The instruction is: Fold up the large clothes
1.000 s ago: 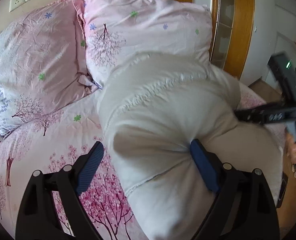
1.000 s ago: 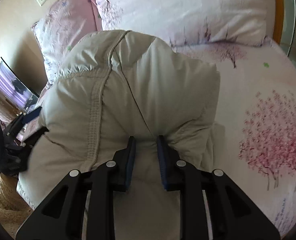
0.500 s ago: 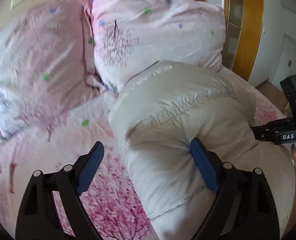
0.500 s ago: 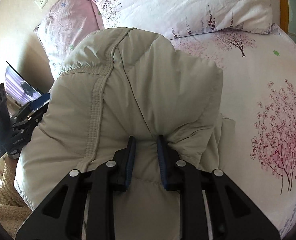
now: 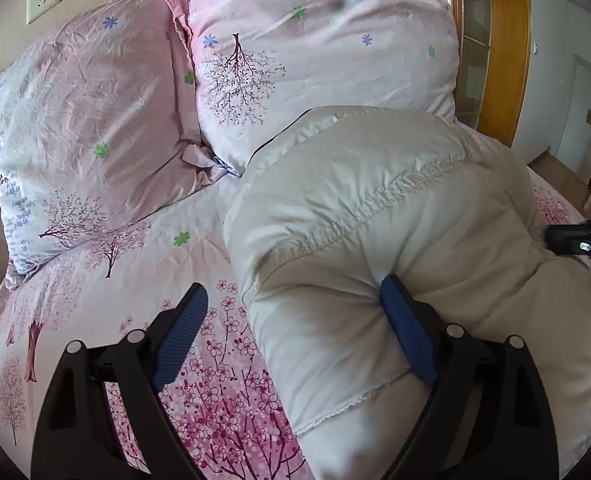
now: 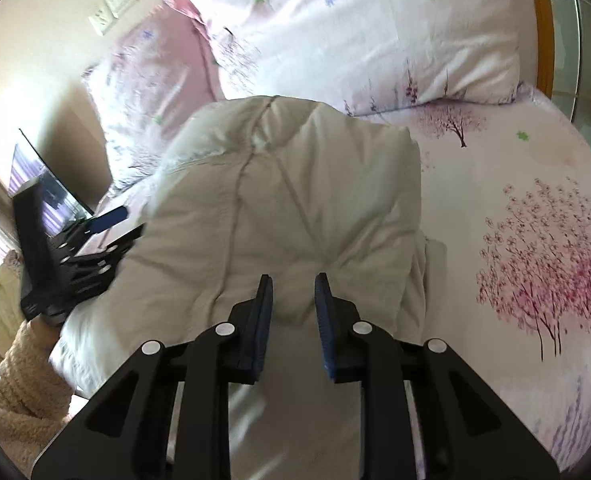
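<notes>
While the jacket [image 5: 395,216] lies bunched in a puffy heap on the bed [image 5: 107,280], both grippers are at its near edge. It is a pale beige padded garment with stitched seams, and its far end rests against the front of the right one of 2 pink pillows [image 5: 319,60]. The other pillow [image 5: 83,128] sits to the left, clear of the jacket.

The left gripper [image 5: 295,336] stands wide. Its right pad presses into a fold on the jacket's side, while its left pad hangs over the flowered sheet and touches no fabric. Nothing is pinched between the 2 pads.

The right gripper [image 6: 293,320] is narrow, its pads close together. A small ridge of jacket fabric rises between them; the right wrist view is blurred, so it is unclear whether the pads press on that ridge.

From the right wrist view, the left gripper shows at the jacket's left edge, carried by a hand [image 6: 39,328] in a fuzzy cream sleeve [image 6: 23,392]. A wall socket [image 5: 41,0] sits above the pillows.
</notes>
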Demonstrator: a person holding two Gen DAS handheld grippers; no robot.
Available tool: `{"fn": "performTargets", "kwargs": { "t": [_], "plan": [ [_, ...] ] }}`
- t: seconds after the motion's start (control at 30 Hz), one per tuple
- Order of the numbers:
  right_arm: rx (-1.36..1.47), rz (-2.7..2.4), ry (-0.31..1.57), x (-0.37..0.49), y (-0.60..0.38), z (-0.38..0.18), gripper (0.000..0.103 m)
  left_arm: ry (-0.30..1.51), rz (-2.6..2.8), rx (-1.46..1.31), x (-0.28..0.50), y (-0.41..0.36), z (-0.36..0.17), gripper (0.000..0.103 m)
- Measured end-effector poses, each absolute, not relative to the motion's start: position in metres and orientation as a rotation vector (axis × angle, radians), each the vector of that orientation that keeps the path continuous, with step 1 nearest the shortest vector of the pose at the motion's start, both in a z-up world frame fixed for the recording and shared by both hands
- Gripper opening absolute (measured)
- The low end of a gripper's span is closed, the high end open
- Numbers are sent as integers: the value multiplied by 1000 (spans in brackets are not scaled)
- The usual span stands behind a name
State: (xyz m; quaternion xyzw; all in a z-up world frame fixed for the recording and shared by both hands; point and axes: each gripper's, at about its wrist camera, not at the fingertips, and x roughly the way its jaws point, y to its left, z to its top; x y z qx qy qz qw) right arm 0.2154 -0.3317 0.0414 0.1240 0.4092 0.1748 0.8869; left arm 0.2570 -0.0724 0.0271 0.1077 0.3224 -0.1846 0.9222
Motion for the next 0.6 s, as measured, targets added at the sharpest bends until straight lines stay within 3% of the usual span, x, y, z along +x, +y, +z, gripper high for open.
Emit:
{"fn": "performTargets", "kwargs": {
  "t": [0.33, 0.6],
  "plan": [
    [253, 364, 893, 210, -328, 8, 24, 585, -485, 103, 221, -57, 64, 88],
    [303, 386, 853, 205, -336, -3, 24, 583, -489, 305, 189, -93, 45, 90]
  ]
}}
